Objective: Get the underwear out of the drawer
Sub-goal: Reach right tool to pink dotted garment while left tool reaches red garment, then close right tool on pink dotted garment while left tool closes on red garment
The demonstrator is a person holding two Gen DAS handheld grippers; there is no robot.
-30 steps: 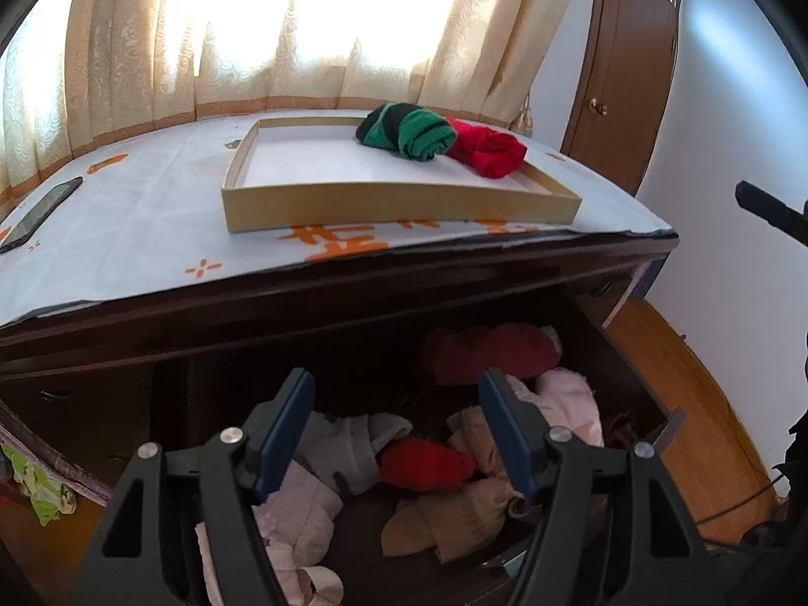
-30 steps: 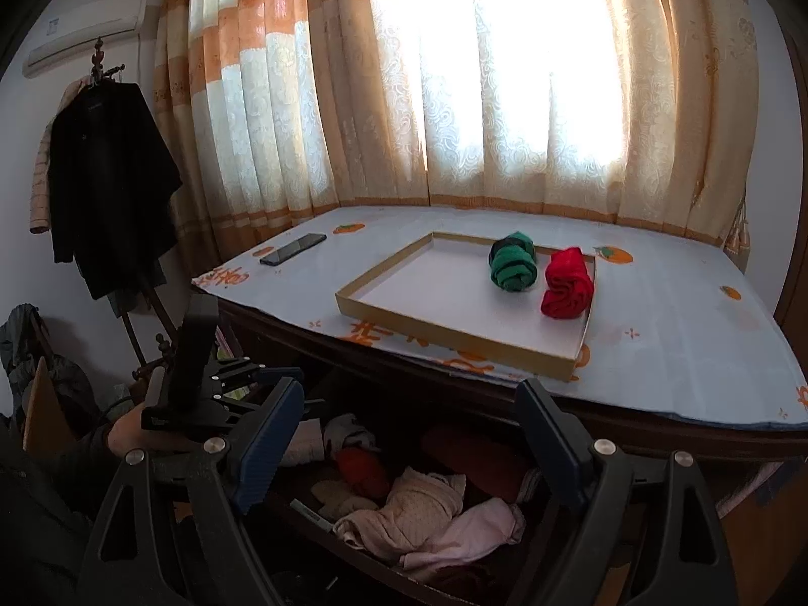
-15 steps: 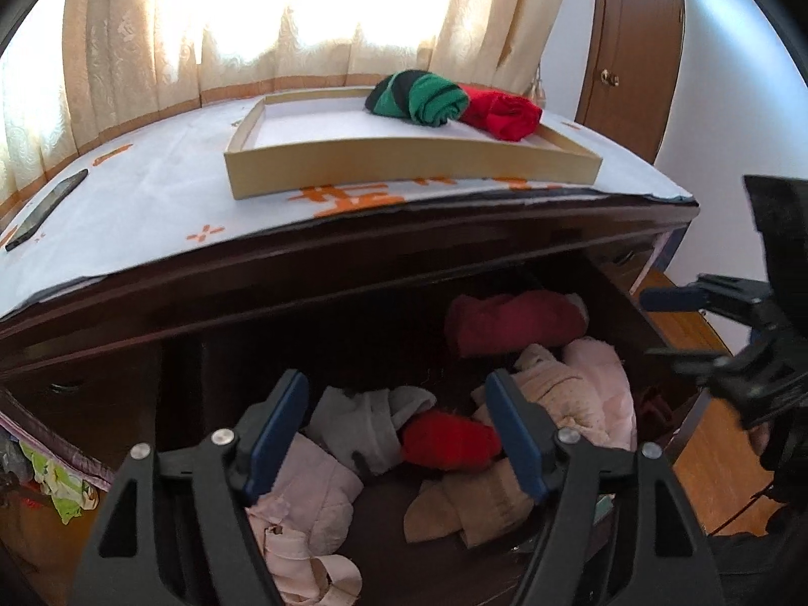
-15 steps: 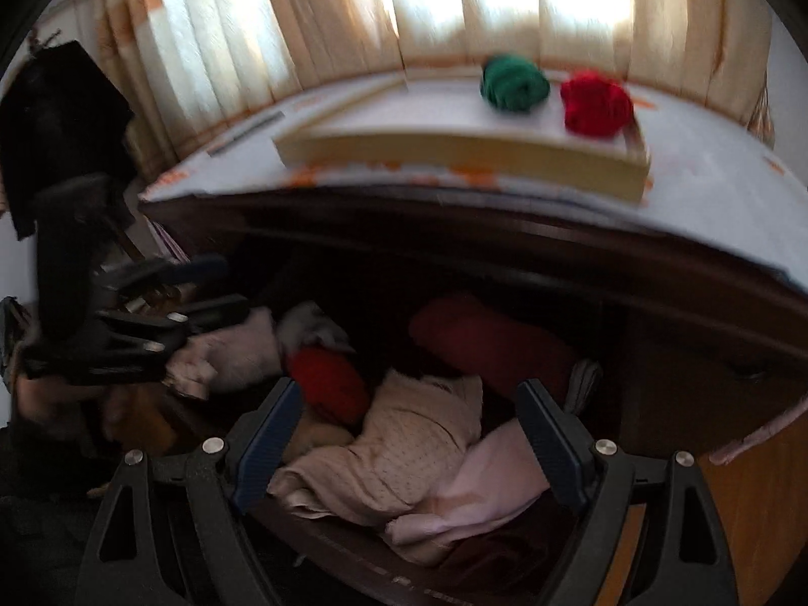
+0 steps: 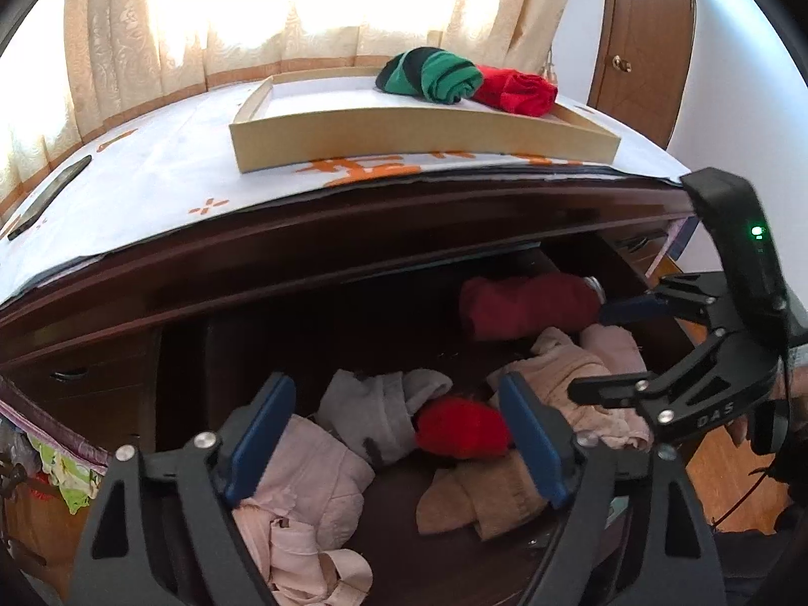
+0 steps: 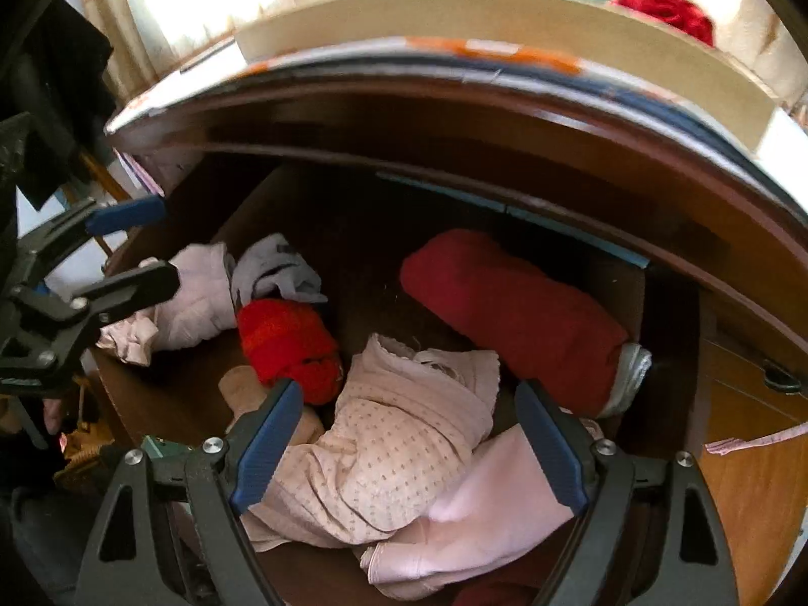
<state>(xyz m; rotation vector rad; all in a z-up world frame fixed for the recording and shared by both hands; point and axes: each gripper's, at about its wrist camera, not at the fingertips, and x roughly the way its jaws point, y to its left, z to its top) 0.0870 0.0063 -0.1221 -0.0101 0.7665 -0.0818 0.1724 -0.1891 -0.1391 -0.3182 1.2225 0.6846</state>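
Note:
The open drawer point(image 5: 182, 353) holds several rolled and loose garments: a bright red roll point(image 5: 462, 426) point(image 6: 288, 338), a dark red roll point(image 5: 525, 305) point(image 6: 510, 315), a grey piece point(image 5: 379, 411) point(image 6: 275, 270), pale pink pieces point(image 5: 308, 490) point(image 6: 399, 449) and a tan one point(image 5: 480, 500). My left gripper point(image 5: 399, 439) is open above the grey piece and the bright red roll. My right gripper point(image 6: 409, 444) is open over the dotted pink garment. It also shows in the left wrist view point(image 5: 671, 353), and the left one in the right wrist view point(image 6: 96, 252).
On the dresser top a shallow cardboard tray point(image 5: 404, 139) holds a green roll point(image 5: 434, 76) and a red roll point(image 5: 520, 91). A phone point(image 5: 48, 197) lies at the left of the patterned cloth. A wooden door point(image 5: 641, 40) stands at the right, curtains behind.
Both grippers have dropped from above the dresser top toward the open drawer. The right gripper moved in close over the pink garment, and now shows at the right of the left wrist view.

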